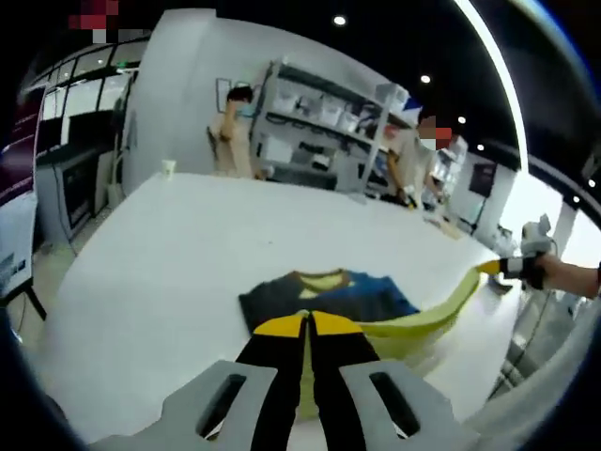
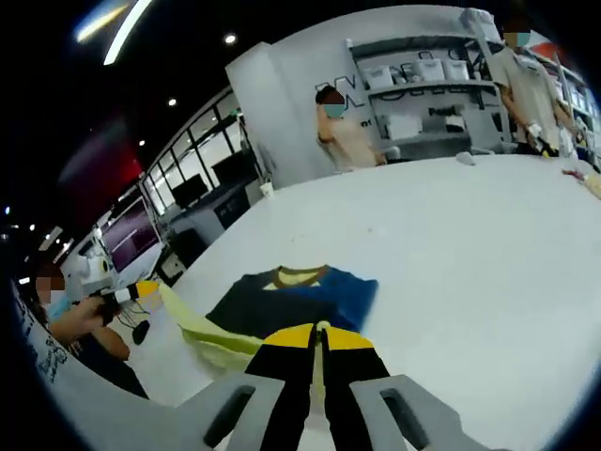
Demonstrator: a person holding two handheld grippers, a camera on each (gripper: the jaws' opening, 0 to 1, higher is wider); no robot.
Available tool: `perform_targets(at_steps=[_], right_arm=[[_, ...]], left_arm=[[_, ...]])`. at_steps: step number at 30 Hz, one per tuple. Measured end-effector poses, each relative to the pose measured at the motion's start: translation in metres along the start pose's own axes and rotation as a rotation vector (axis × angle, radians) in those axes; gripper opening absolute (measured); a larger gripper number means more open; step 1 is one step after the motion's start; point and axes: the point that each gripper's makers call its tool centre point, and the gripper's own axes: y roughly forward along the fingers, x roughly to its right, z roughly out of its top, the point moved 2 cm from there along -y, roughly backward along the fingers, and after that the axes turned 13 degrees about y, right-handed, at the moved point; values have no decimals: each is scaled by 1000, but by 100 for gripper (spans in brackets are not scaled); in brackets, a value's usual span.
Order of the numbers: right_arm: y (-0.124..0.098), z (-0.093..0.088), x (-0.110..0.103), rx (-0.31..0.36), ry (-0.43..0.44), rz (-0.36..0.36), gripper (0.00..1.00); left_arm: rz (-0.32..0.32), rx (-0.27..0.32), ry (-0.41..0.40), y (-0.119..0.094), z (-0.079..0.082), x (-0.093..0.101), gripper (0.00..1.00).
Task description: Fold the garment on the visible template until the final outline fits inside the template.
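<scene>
A dark navy and blue garment (image 1: 324, 293) with a yellow collar lies on the white table (image 1: 169, 272). Its yellow-green part (image 1: 427, 318) is lifted and stretched between both grippers. In the left gripper view my left gripper (image 1: 307, 325) is shut on this fabric at the garment's near edge. Far right in that view, the right gripper (image 1: 512, 267) in a person's hand holds the other end. In the right gripper view my right gripper (image 2: 319, 336) is shut on the yellow-green fabric (image 2: 202, 331) just before the garment (image 2: 296, 296), and the left gripper (image 2: 131, 293) holds the strip at far left.
Two people (image 1: 235, 132) stand behind the table by grey shelving (image 1: 324, 117) with bins. A small cup (image 1: 169, 167) sits at the table's far corner. The table edge (image 1: 488, 348) drops off near the right gripper. Broad bare tabletop (image 2: 470, 244) lies beyond the garment.
</scene>
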Motion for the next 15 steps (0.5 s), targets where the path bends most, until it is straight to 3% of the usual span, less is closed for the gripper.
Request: perform_targets(at_steps=[9, 15], right_arm=[[30, 41, -4, 35, -6, 26, 0], [55, 62, -3, 47, 6, 34, 0]], left_arm=[[12, 34, -1, 30, 32, -24, 0], [24, 40, -3, 53, 42, -43, 0]])
